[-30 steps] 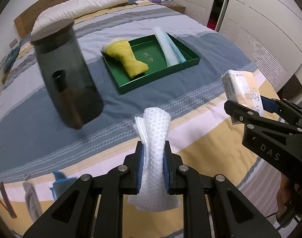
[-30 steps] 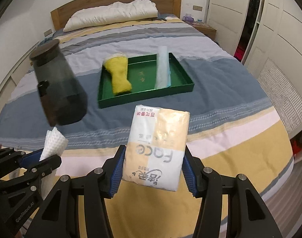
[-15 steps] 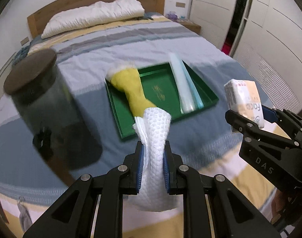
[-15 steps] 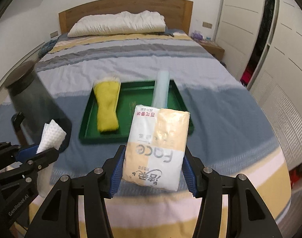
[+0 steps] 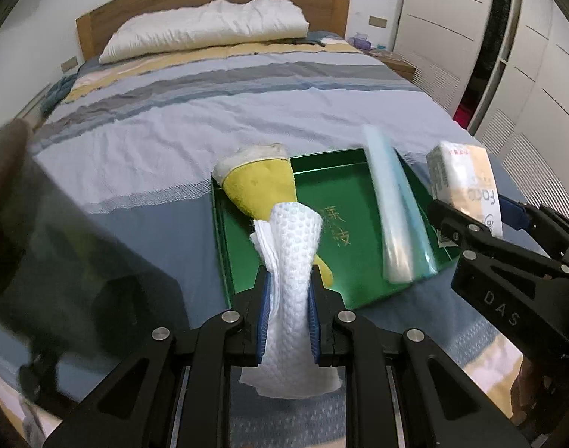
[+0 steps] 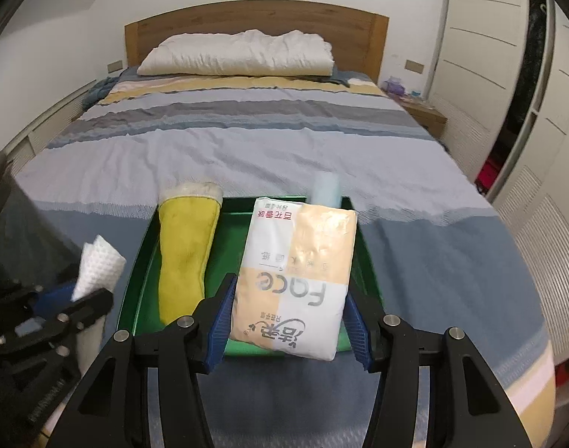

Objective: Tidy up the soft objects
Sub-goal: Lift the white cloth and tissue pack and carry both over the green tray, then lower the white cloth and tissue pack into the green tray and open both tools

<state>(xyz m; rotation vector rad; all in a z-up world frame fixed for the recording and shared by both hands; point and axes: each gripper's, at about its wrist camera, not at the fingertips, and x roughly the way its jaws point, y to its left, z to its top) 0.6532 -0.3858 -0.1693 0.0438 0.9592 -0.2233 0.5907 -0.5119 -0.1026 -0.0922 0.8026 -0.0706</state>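
Compared with one second ago, both of your hands have advanced along the bed (image 6: 269, 149) toward the green tray (image 5: 363, 291): the tray, then well ahead of the grippers, now sits directly below and in front of them, and the dark lidded container (image 5: 60, 261) has slid to the left edge of both views. Both grippers point forward and downward over the near half of the tray. Your left gripper (image 5: 287, 310) is clamped fully on a folded white waffle cloth (image 5: 292, 261), which stands upright between the blue pads above the tray's near left part, in front of the yellow glove (image 5: 262, 190) lying in the tray. Your right gripper (image 6: 286, 321) is about half open and grips a tissue pack (image 6: 295, 280) by its sides, held above the tray's near centre-right. A pale blue plastic-wrapped roll (image 5: 392, 216) lies along the tray's right wall.
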